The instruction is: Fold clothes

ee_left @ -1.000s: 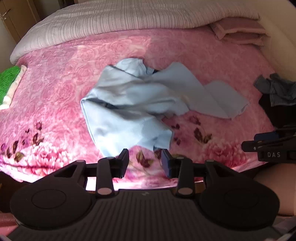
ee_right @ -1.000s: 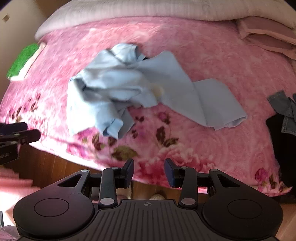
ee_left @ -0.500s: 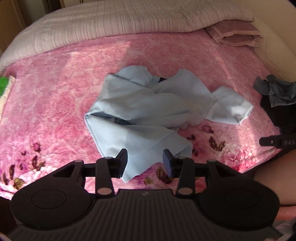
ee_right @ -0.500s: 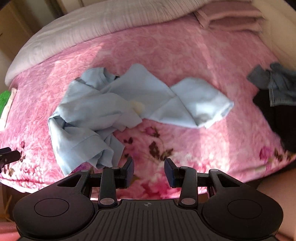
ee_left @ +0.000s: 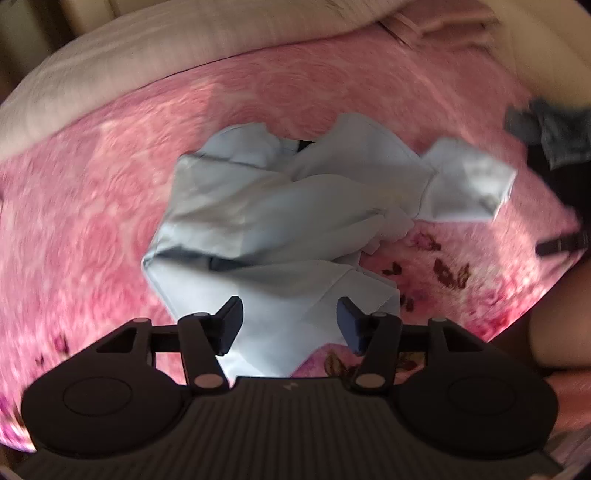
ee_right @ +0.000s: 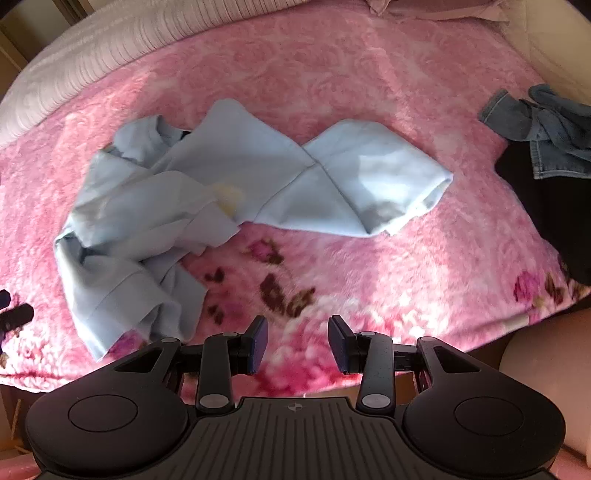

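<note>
A crumpled light blue garment (ee_left: 280,221) lies on a pink floral blanket (ee_left: 92,221). My left gripper (ee_left: 290,325) is open, its fingers over the garment's near hem, holding nothing. In the right wrist view the same garment (ee_right: 229,177) spreads from left to centre, one sleeve (ee_right: 376,177) stretched to the right. My right gripper (ee_right: 297,343) is open and empty above the blanket's (ee_right: 369,277) near edge, to the right of the garment's lower hem. The view is blurred on the left side.
A denim garment (ee_right: 550,129) lies on something black (ee_right: 554,206) at the right edge of the bed. A pale ribbed quilt (ee_right: 110,37) and pinkish pillows (ee_left: 443,22) lie at the far side. The other gripper's tip (ee_right: 14,317) shows at the left edge.
Both grippers have moved forward over the bed toward the garment. The left gripper's jaws have opened wider and now stand over the near hem. The garment has not moved.
</note>
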The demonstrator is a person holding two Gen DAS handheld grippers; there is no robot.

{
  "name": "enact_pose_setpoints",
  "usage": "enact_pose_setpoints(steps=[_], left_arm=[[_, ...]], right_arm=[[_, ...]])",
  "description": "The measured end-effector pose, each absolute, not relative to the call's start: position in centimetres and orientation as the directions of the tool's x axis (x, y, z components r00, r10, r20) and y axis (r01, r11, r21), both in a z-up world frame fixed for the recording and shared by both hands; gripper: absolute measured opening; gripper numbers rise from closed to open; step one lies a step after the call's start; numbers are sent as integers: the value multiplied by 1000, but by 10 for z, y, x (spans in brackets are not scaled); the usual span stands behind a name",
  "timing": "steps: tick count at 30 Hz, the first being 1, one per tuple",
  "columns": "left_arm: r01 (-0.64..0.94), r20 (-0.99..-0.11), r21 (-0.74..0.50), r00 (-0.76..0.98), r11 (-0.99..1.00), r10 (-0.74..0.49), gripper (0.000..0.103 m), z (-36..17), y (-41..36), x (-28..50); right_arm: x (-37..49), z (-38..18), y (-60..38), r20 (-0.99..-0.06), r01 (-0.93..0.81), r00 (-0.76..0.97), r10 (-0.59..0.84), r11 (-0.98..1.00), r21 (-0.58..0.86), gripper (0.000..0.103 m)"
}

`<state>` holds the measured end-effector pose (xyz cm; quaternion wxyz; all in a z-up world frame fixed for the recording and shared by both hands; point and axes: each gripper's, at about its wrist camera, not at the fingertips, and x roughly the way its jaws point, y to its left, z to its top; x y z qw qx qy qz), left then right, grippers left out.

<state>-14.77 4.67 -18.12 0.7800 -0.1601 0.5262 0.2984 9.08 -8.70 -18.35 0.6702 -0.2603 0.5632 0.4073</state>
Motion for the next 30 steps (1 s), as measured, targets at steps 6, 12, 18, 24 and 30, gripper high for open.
enact_pose_setpoints(steps=[6,12,18,24,30], left_arm=[[-496,-925,127,253,859,283,59,-231,47,-86],[-381,-929,171,245,909,277,58,-287,49,-35],[-372,-945,150,219,916,244,4,-321,68,-28],[-654,-887,33,329,756,323,2,-238,145,-103],[-906,-707,279,31,318,706,2,-143,269,-259]], right_arm=[[130,-208,-55,-970,-842,33,239,530,102,40],[169,-240,-38,-982,-835,31,186,545,77,40],[184,-271,-31,-992,-830,11,123,554,59,40],[183,-273,-13,-994,-831,2,110,553,59,40],[181,-256,25,-987,-834,55,150,550,37,40]])
